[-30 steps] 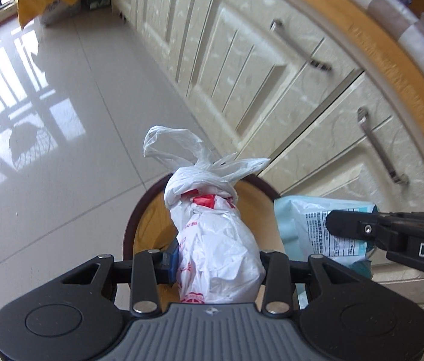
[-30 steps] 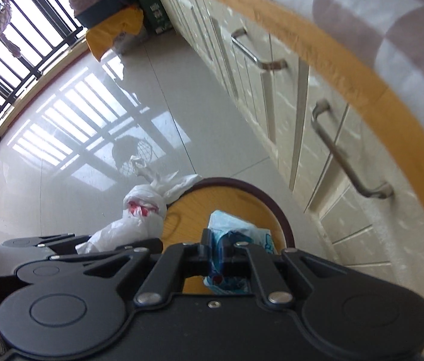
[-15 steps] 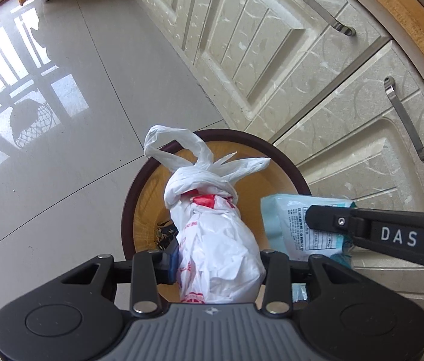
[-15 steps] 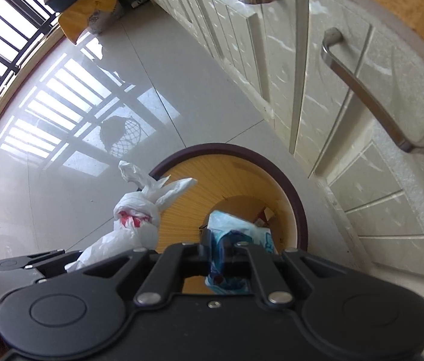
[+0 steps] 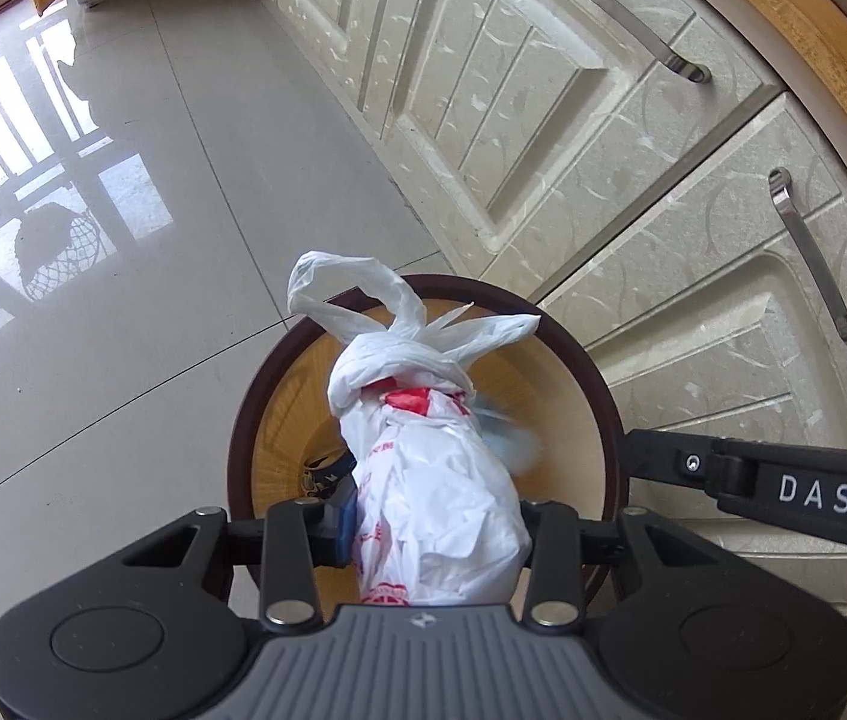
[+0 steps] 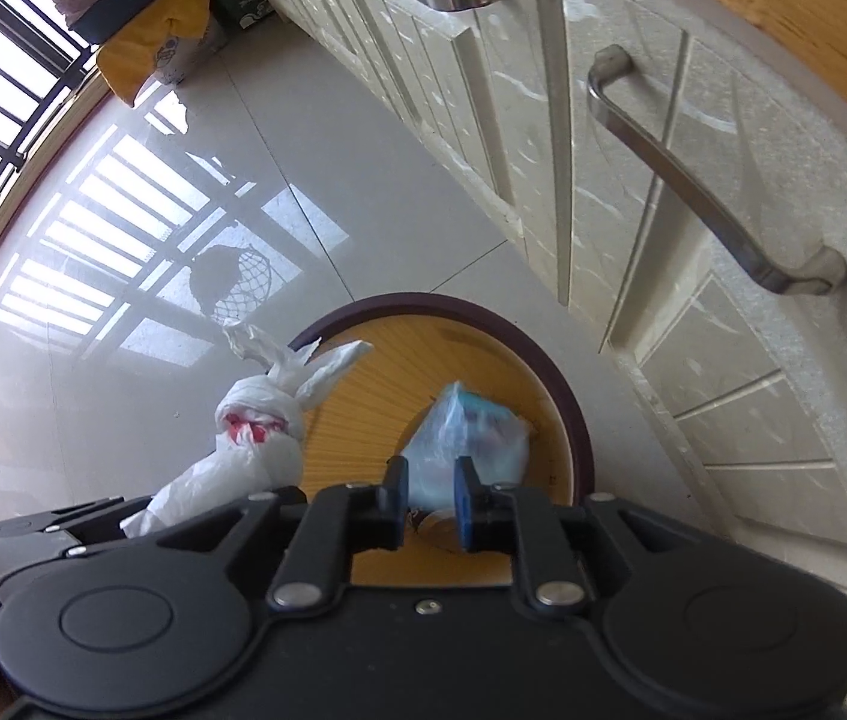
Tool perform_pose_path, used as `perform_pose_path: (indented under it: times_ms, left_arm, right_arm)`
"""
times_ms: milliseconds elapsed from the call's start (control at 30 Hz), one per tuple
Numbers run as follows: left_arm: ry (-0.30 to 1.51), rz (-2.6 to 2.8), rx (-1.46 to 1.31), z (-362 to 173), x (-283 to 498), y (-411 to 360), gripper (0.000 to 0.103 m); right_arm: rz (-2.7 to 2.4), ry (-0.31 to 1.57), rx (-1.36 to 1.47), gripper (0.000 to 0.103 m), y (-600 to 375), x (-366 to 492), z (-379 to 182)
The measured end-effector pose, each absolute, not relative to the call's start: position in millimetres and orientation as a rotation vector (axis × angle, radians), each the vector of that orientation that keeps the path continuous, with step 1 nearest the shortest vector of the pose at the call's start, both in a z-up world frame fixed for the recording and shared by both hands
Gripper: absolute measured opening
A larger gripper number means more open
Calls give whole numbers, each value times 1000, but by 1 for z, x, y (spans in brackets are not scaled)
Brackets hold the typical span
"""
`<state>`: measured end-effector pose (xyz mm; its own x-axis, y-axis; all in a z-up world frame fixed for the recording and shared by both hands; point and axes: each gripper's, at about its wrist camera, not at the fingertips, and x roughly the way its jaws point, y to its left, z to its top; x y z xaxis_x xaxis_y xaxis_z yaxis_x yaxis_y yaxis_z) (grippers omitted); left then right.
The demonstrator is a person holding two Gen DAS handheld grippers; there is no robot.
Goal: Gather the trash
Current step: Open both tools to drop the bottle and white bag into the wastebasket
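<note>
Two grippers over bin. Left gripper (image 5: 438,531) clamps tied white bag (image 5: 441,480) above the opening. Right gripper (image 6: 429,495) fingers parted, gripping nothing; blue packet (image 6: 468,441), blurred, just beyond them inside wooden bin (image 6: 567,396). Cream cabinets (image 5: 633,192) behind.

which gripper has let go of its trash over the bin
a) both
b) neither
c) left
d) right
d: the right gripper has its jaws apart, and the blurred blue packet sits beyond them, over the bin, while the left gripper is clamped on the tied white bag.
</note>
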<state>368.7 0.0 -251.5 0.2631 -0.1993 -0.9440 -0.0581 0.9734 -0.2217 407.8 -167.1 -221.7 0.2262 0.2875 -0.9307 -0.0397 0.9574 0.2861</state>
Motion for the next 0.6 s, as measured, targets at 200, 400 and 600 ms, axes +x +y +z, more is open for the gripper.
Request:
perform_pose_path:
  times_ms: [200, 400, 600]
  left_arm:
    - [1293, -103, -213, -252, 369, -4, 66]
    - [1373, -133, -147, -262, 365, -11, 81]
    - [1428, -154, -100, -268, 360, -14, 97]
  right_arm:
    - [222, 1332, 215, 18, -172, 406, -223]
    - [214, 1348, 191, 19, -172, 406, -227]
    - [223, 1371, 140, 21, -168, 402, -233]
